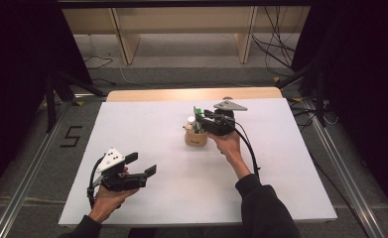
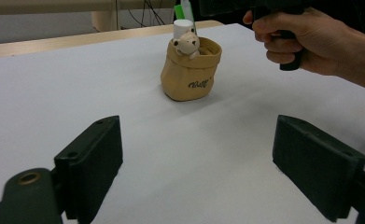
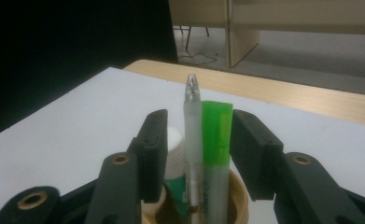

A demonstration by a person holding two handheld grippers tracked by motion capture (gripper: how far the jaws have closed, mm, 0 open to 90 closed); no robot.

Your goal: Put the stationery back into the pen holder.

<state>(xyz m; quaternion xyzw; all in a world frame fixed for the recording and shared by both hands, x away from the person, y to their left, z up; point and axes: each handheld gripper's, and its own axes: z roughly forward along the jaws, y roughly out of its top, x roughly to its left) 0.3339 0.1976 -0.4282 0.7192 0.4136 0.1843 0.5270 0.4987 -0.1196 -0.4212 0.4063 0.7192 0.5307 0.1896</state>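
A tan cloth pen holder (image 1: 195, 139) with a small bear's head on its front (image 2: 191, 70) stands right of centre on the white table top (image 1: 147, 124). Upright in it are a clear pen (image 3: 192, 135), a green highlighter (image 3: 216, 135) and a white-capped glue stick (image 3: 174, 154). My right gripper (image 1: 200, 120) hovers over the holder and is open (image 3: 196, 126). Its jaws stand to either side of the pen and highlighter; a gap shows on the left, and the right jaw is close against the highlighter. My left gripper (image 1: 143, 163) rests low at the near left, open wide with nothing between its jaws (image 2: 196, 140).
A strip of bare wooden table (image 1: 191, 94) runs along the far edge of the white top. Beyond it stand a wooden shelf frame (image 1: 181, 29) and loose cables (image 1: 276, 44) on the floor. Black stand legs (image 1: 57, 89) flank the table.
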